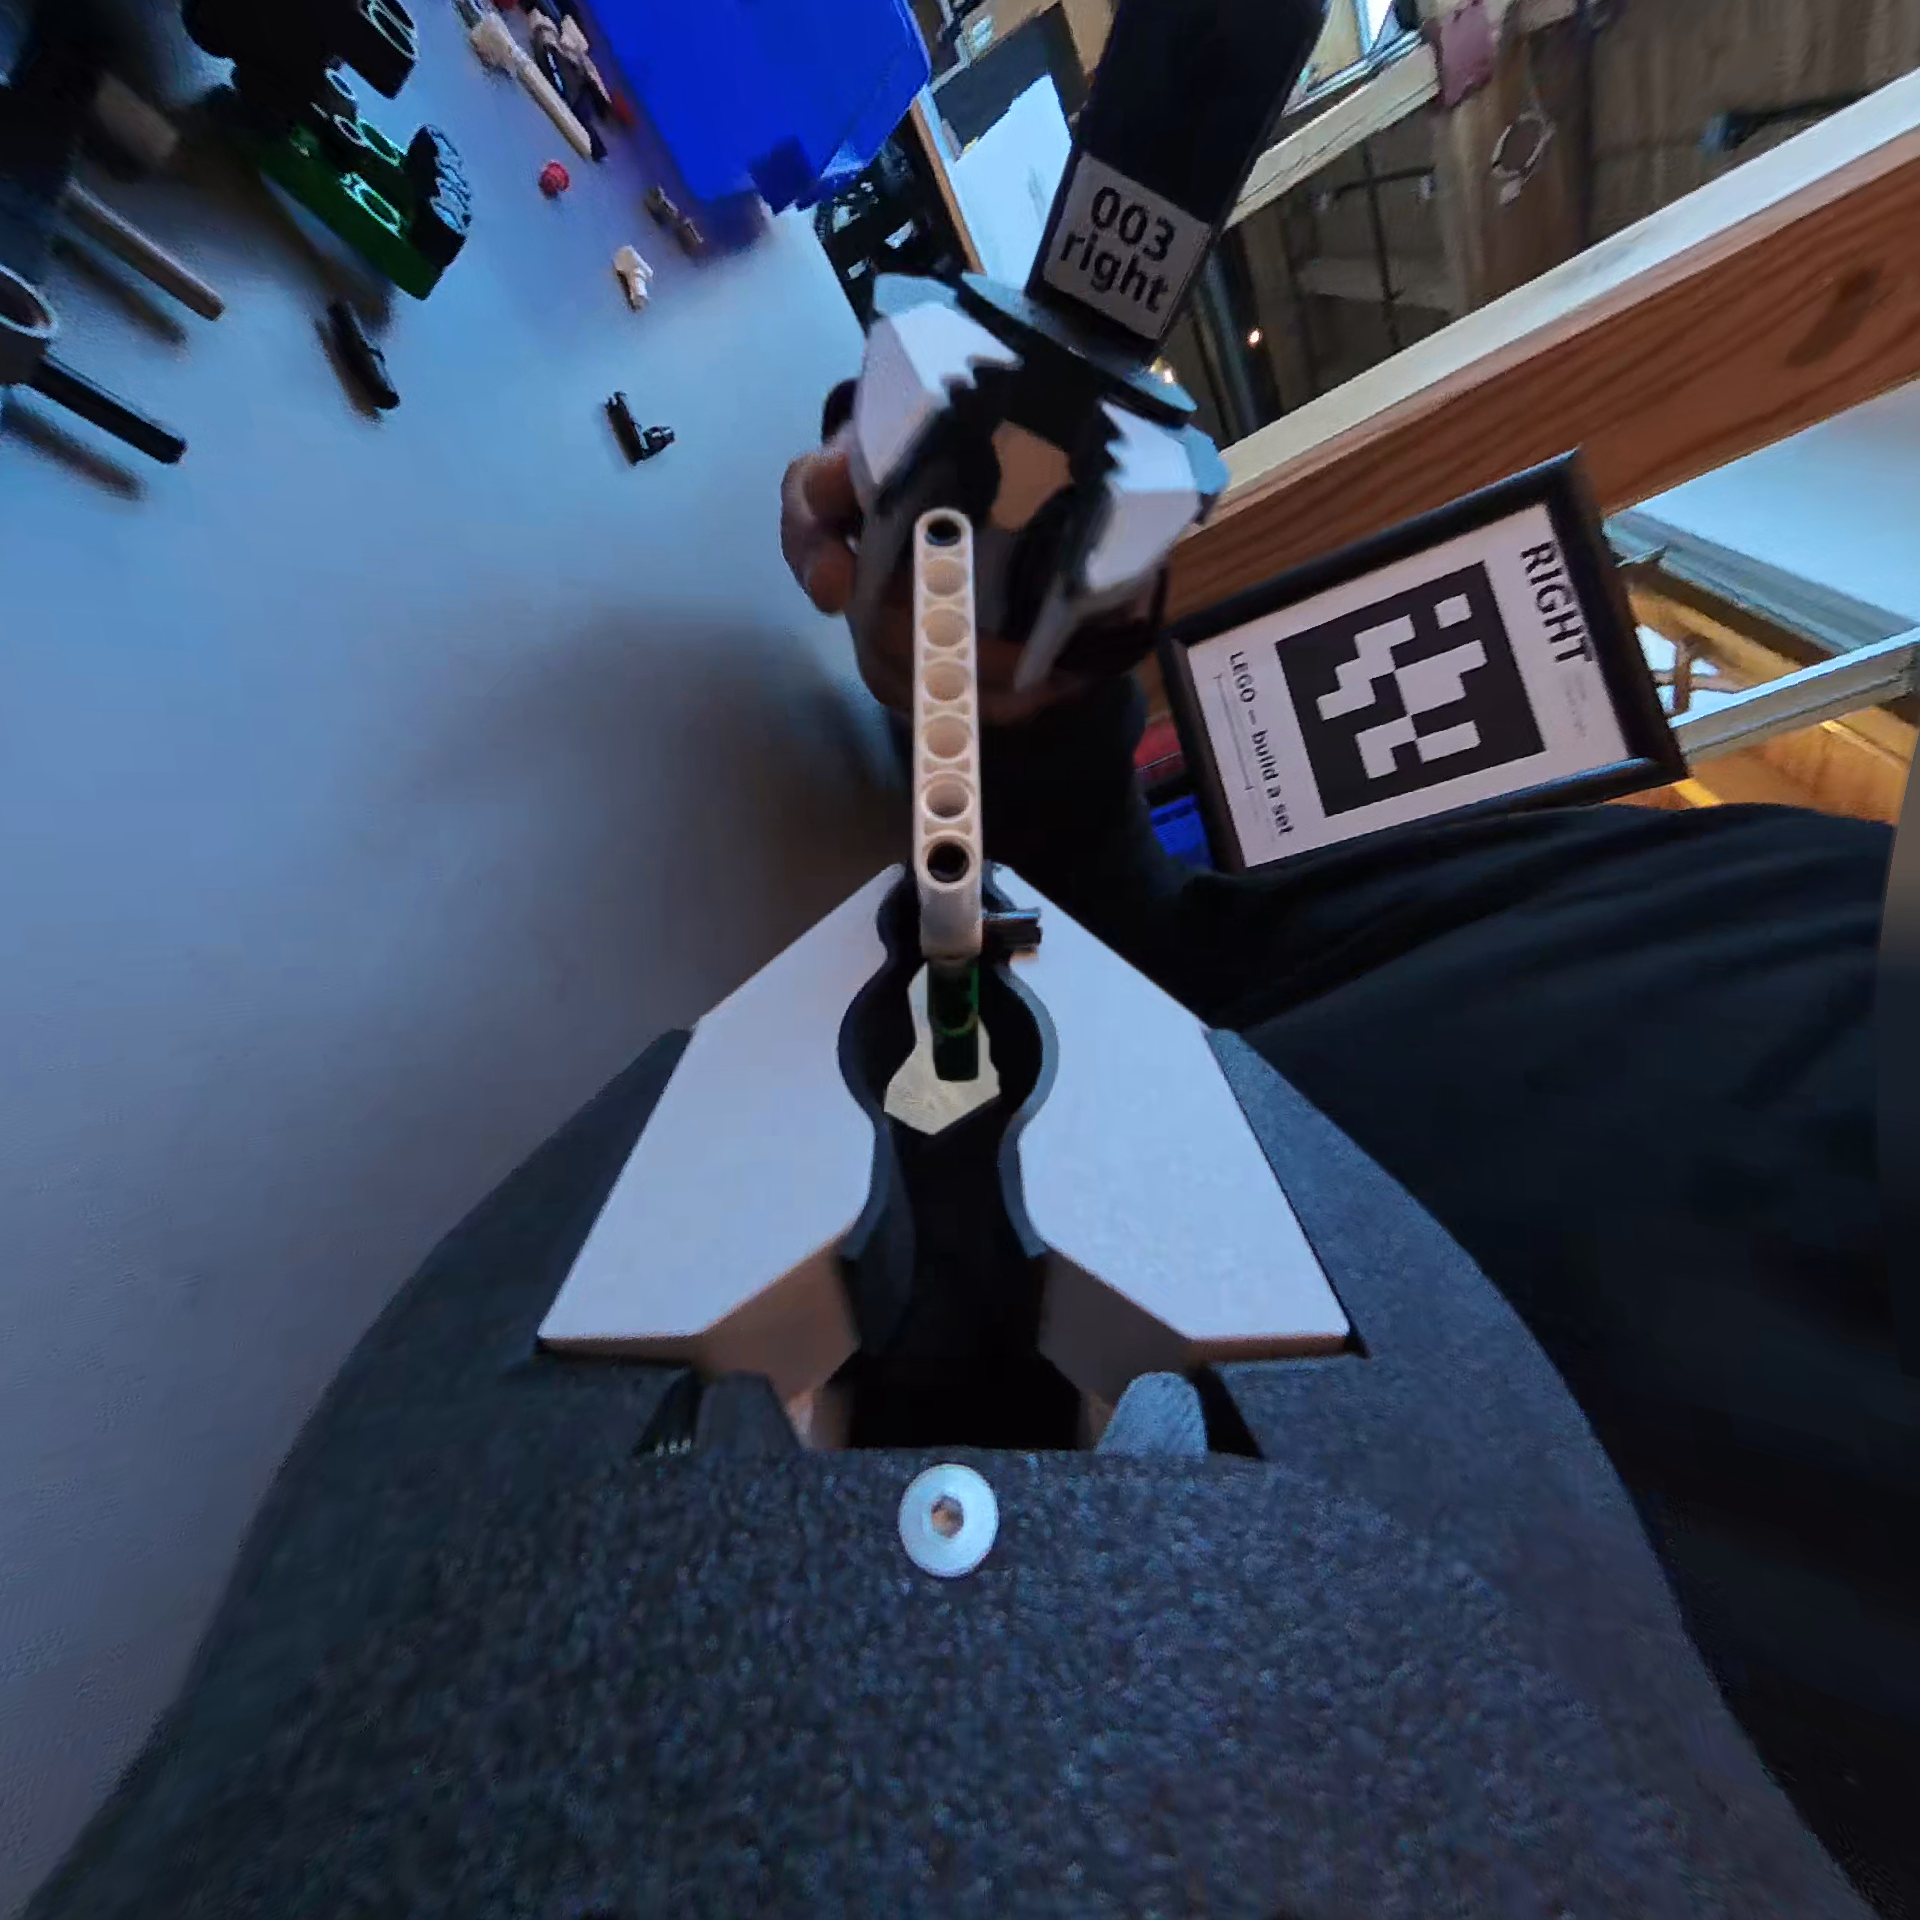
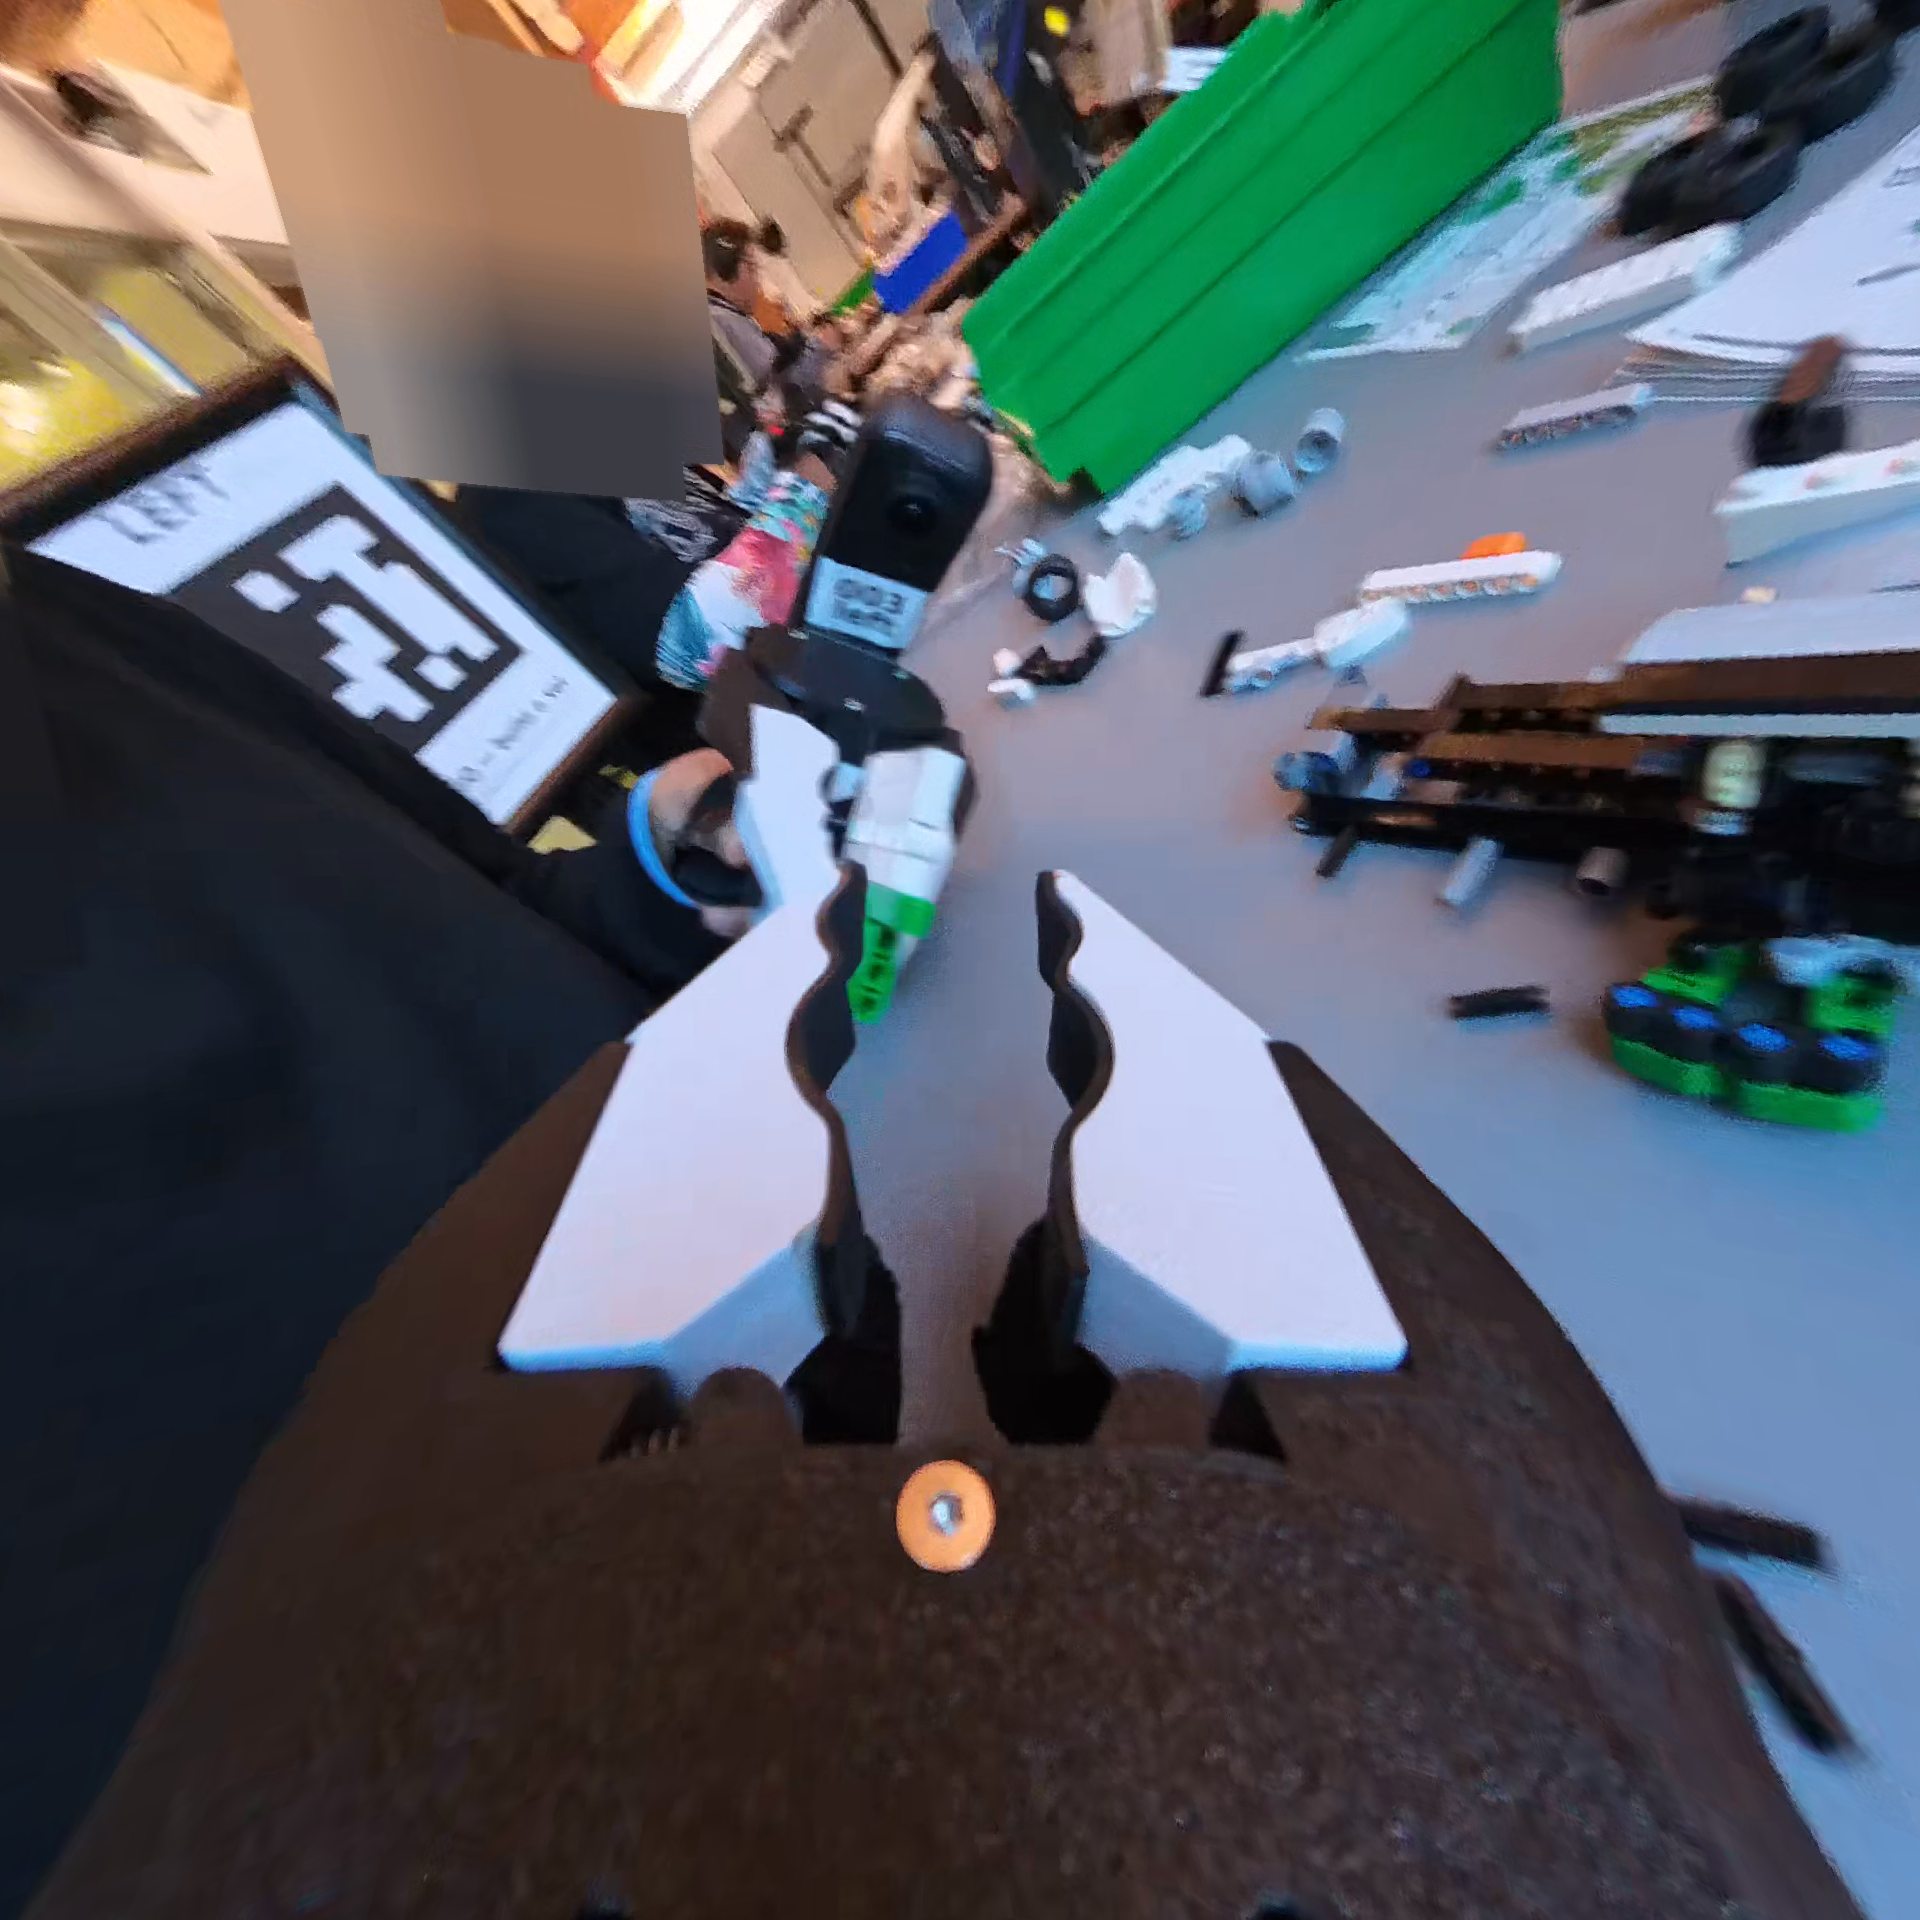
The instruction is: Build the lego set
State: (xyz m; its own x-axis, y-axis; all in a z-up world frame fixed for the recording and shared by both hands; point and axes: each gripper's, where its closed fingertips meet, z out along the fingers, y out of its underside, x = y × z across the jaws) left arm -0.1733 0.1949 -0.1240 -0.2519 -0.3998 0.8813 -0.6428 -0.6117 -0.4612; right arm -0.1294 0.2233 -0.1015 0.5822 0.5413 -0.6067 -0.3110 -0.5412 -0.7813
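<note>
Above the desk, well off its surface, the left hand-held gripper is clamped on a small assembly: a white holed beam standing out past its fingertips, with a black-and-green piece seated back between the jaws. The beam's long axis runs nearly straight away from the left hand-held gripper, pointing at the right hand-held gripper, which sits just beyond the beam's far end. Touching or apart there, cannot tell; the far tip overlaps the right fingers in the left wrist view.

The right hand-held gripper has its jaws spread and nothing between them. From its own camera the left hand-held gripper lies ahead and slightly left of its axis, close, with a green part showing right beside the right one's left fingertip. The white beam itself is not clearly made out in that view.

Judgement: the right hand-held gripper is the free one and the nearer to the beam's loose end, so any next grip or press on the beam falls to it, coming in along the beam's axis or across its narrow sides. It needs a small shift left to centre on the part.

Loose pieces stay spread toward the desk's far side: the partly built black model, a green-and-black wheel block, white beams, and a green bin at the far edge.
</note>
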